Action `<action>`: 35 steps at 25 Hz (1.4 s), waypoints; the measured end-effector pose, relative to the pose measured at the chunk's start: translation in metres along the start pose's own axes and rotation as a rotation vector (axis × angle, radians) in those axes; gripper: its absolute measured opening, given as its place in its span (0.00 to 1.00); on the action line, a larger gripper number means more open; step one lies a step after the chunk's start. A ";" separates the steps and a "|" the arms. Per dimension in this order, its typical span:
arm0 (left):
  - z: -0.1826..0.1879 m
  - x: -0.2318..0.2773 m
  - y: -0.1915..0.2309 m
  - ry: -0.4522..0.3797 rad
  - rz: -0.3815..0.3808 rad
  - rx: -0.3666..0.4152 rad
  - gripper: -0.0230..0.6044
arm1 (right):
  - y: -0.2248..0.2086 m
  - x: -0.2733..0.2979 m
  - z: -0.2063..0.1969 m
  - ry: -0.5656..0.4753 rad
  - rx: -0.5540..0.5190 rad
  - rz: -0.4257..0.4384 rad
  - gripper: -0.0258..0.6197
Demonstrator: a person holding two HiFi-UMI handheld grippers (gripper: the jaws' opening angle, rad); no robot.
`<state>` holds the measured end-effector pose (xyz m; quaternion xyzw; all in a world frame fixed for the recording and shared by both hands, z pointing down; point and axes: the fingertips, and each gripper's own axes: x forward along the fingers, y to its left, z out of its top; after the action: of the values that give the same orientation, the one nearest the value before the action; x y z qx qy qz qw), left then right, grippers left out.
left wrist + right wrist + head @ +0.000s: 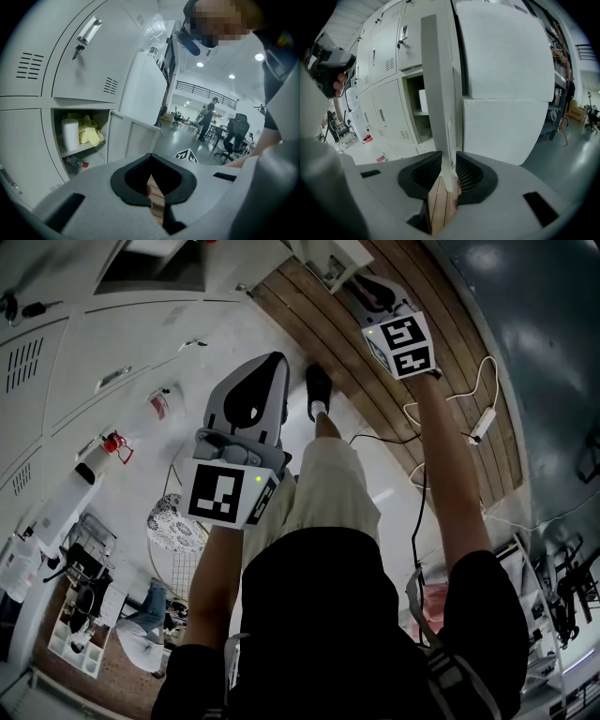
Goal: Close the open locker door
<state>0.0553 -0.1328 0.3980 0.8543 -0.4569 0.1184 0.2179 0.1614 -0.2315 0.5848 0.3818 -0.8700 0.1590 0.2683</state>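
Observation:
The open locker door stands edge-on in the right gripper view, swung out from a compartment. My right gripper straddles the door's free edge, its ribbed pads against both faces. From the head view this gripper reaches up to the white door. The left gripper view shows the same compartment with a paper roll and yellow cloth, and the door jutting out beside it. My left gripper hangs back from the lockers, shut with nothing held; the head view has it lower left.
Closed grey lockers fill the wall on the left. A power strip and cables lie on the floor at the right beside a wooden strip. A patterned round stool stands below left. A distant person and office chair are beyond.

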 end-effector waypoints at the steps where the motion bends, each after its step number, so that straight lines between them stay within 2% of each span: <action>1: 0.000 -0.001 0.001 -0.001 0.000 0.000 0.06 | 0.004 0.001 0.000 0.002 -0.006 0.007 0.17; 15: -0.005 -0.021 0.017 -0.002 0.022 -0.003 0.06 | 0.053 0.017 0.008 0.012 -0.048 0.103 0.27; 35: -0.014 -0.048 0.046 -0.013 0.048 -0.031 0.06 | 0.106 0.043 0.021 0.024 -0.082 0.150 0.27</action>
<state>-0.0091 -0.1136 0.4032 0.8405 -0.4802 0.1107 0.2252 0.0501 -0.1970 0.5858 0.3021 -0.8987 0.1476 0.2814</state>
